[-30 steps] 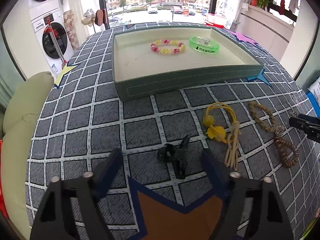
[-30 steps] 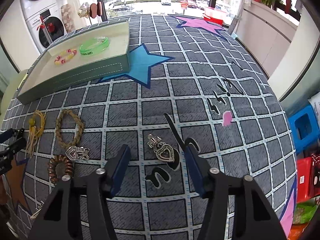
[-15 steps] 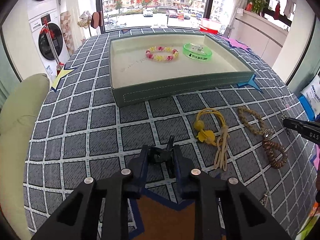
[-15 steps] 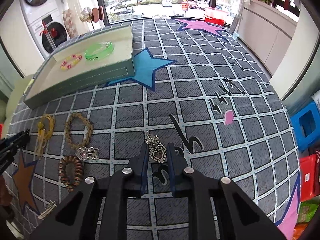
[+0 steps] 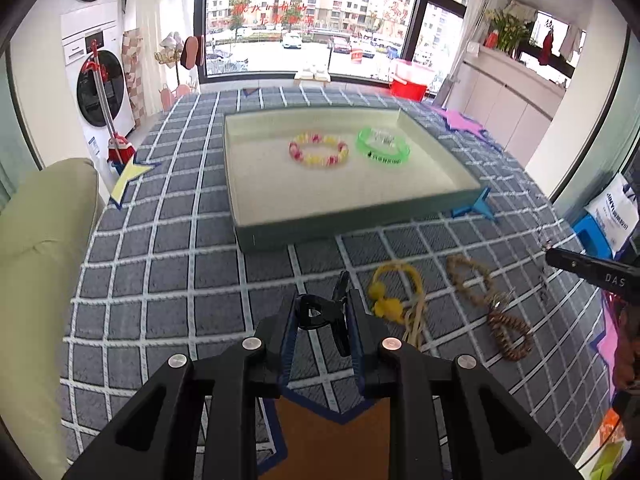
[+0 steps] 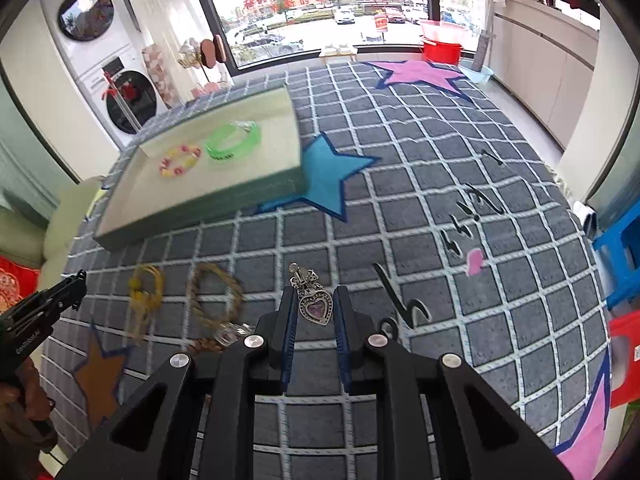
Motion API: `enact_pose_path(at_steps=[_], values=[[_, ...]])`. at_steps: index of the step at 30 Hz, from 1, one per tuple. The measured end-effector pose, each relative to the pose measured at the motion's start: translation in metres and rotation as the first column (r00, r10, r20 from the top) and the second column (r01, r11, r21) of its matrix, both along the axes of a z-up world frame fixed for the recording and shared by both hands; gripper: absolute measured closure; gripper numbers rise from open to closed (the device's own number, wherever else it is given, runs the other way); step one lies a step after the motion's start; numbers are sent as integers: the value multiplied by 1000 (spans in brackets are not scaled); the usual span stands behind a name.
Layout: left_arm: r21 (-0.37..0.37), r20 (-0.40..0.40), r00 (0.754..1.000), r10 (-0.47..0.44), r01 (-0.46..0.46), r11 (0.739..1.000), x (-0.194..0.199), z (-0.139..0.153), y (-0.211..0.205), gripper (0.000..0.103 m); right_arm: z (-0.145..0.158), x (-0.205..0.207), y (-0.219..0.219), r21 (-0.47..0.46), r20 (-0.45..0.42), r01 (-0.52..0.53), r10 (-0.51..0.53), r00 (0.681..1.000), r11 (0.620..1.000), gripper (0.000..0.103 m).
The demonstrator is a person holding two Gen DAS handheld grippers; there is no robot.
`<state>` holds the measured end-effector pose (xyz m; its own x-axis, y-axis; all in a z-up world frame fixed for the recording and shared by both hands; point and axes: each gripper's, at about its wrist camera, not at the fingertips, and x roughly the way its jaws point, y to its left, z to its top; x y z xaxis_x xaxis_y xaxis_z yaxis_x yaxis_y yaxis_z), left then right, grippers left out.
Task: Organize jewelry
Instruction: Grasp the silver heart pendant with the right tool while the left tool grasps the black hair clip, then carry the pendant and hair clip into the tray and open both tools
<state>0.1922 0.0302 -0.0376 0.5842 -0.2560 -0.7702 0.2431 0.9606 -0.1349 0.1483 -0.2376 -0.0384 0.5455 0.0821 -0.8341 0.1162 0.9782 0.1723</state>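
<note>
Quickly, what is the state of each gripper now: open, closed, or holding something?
Left gripper: closed on the black hair clip.
Right gripper: closed on the heart pendant.

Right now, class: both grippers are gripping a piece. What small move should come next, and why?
Probably carry both pieces forward over the tray. The left gripper is shut on the black hair clip, the right gripper on the heart pendant, and two bracelets already lie in that tray.
</note>
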Motion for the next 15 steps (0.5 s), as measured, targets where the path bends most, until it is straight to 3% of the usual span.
enact_pose_path(at_steps=[6,15], values=[[-31,29,1000,-3,4,1000,15,21,0,65,17,18,5,44,26,-24,23,999,999,83],[-68,39,999,38,-35,997,66,39,3,65,46,71,22,56,78,-76,71,994,996,83]])
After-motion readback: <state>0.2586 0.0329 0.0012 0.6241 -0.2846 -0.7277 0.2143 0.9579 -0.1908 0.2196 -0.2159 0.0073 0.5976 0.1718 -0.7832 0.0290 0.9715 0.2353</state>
